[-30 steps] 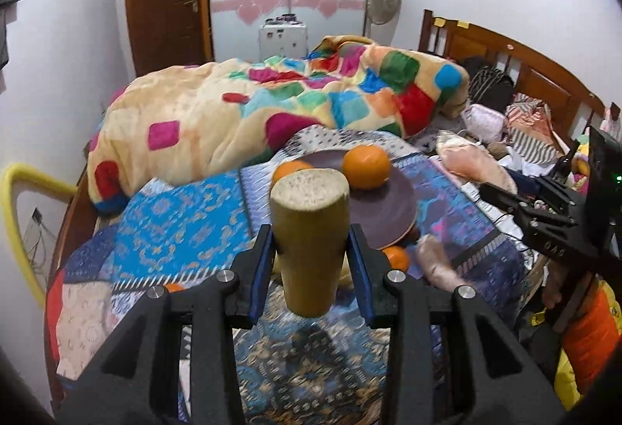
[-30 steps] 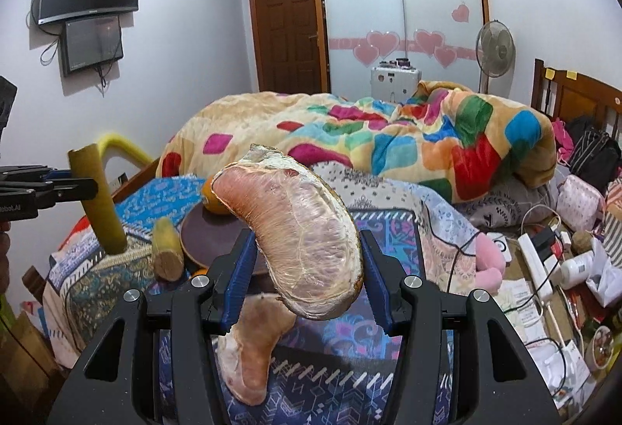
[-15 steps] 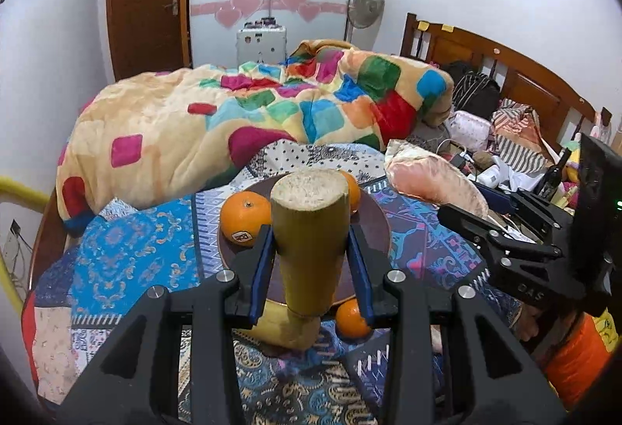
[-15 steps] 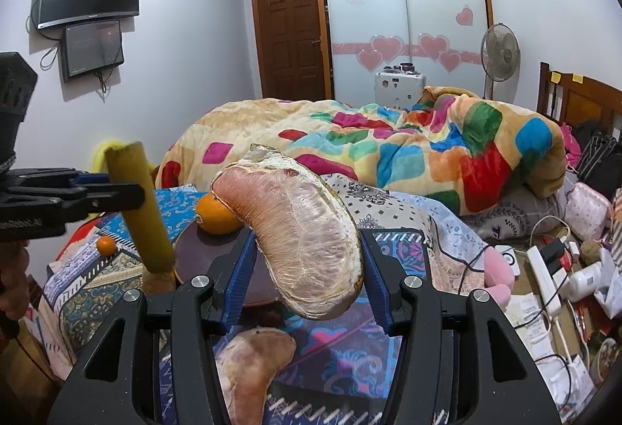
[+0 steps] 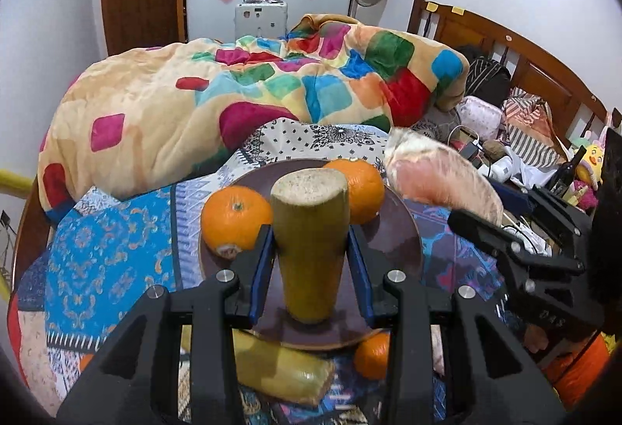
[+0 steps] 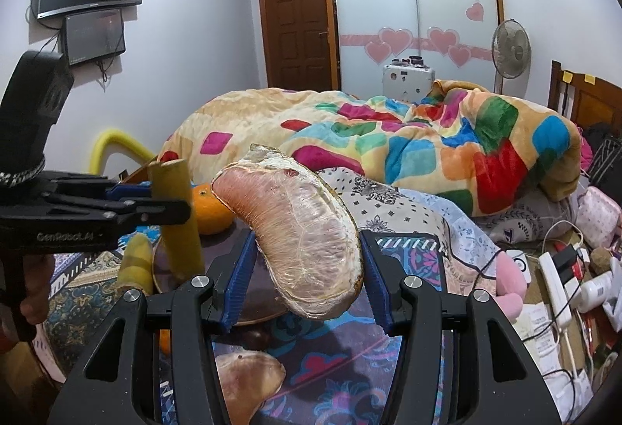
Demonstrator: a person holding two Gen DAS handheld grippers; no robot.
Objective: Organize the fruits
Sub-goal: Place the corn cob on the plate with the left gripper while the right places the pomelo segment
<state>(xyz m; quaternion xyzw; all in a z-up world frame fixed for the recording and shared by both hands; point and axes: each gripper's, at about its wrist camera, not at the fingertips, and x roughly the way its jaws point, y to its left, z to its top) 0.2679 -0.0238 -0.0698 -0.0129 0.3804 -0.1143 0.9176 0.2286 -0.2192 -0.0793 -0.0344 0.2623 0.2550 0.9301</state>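
Both hands have carried their loads in over the brown plate (image 5: 404, 230) since a second ago: in the left wrist view the plate, which then lay well ahead, now sits directly under the left tongs (image 5: 311, 257), and the two oranges (image 5: 235, 219) on it have come up close on either side of the piece held there. That piece is a cut length of sugarcane (image 5: 311, 246), a smooth yellow-green cylinder with a pale, fibrous, flat-cut top; the blue pads press its sides, part closed, and hold it upright with its lower end over the near part of the plate, though whether it touches I cannot tell. The right tongs (image 6: 307, 269) are likewise part closed on a peeled pomelo segment (image 6: 295, 230), a fat curved crescent, pink and stringy with a papery membrane and a rim of rind, now hanging over the right edge of the plate. I judge both are about to be set down beside the glossy, dimpled oranges, so the plate is filling. Left on the patterned bedspread (image 5: 112, 250) near the foot edge of the bed are a second sugarcane piece (image 5: 280, 370) lying flat, a small orange (image 5: 373, 355) just beside the plate's rim, and another pomelo segment (image 6: 245, 378). A rumpled patchwork quilt (image 5: 241, 90) fills the bed's far side.
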